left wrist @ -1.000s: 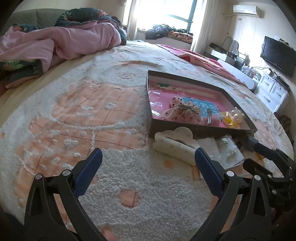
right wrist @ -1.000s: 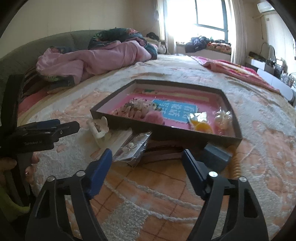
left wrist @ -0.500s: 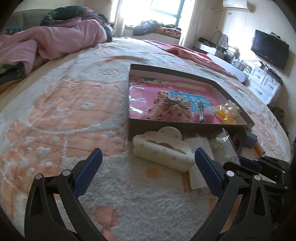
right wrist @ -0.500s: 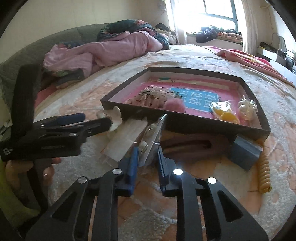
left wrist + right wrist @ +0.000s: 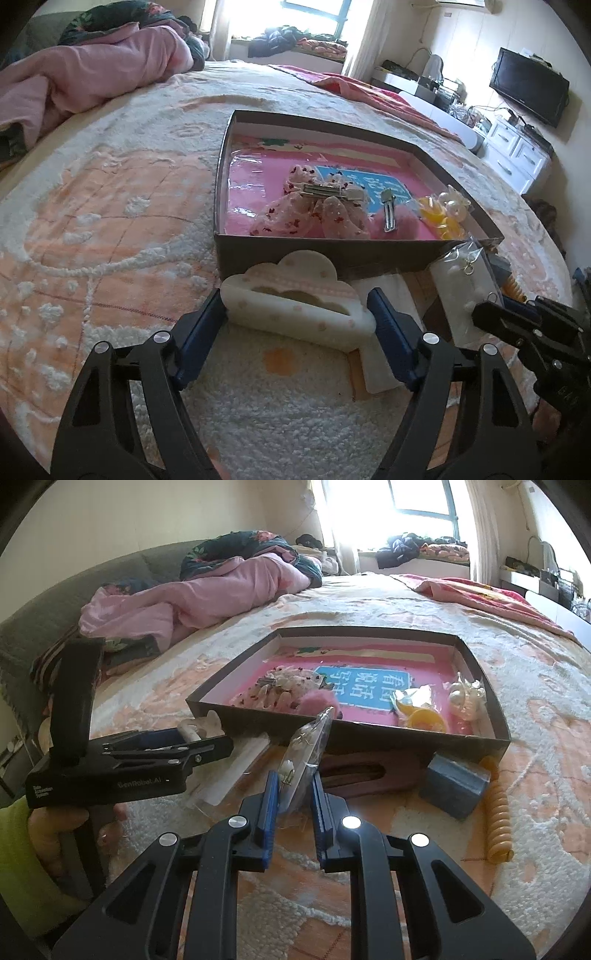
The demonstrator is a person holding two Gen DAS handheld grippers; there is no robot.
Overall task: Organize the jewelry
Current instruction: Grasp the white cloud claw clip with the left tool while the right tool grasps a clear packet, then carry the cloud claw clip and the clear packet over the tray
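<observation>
**Both tongs at work beside the jewelry box**

Only the right wrist view shows the blue block (image 5: 456, 788) and yellow spiral hair tie (image 5: 499, 829) lying on the bed cover (image 5: 535, 709) in front of the shallow box (image 5: 476, 686). It also shows the person's hand (image 5: 55, 834) gripping the left tool. The left wrist view alone shows the full cloud-shaped white hair claw (image 5: 295, 308) and the metal clip (image 5: 388, 214) inside the box.

The left tongs (image 5: 297, 319) are closing around the hair claw, which sits between the blue pads; contact cannot be told. The right tongs (image 5: 293, 805) are clenched on a clear earring packet (image 5: 306, 753), held upright just before the box.
</observation>
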